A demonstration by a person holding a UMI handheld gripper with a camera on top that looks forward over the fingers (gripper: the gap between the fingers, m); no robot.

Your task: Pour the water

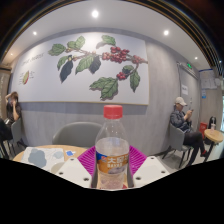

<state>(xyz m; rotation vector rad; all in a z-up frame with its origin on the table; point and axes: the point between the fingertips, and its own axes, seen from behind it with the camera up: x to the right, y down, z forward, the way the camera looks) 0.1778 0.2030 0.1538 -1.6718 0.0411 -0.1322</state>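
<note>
A clear plastic water bottle (112,150) with a pink cap and an orange-and-blue label stands upright between my fingers. My gripper (112,170) is shut on the bottle: both purple pads (88,158) press against its sides at label height. The bottle is held up above a wooden table (60,152) that shows just to the left of the fingers. No cup or other vessel for the water is in view.
A grey chair (78,132) stands beyond the table. A person (184,125) sits at the right by another table; another person (10,115) is at the far left. The back wall bears a large leaf-and-berry mural (95,60).
</note>
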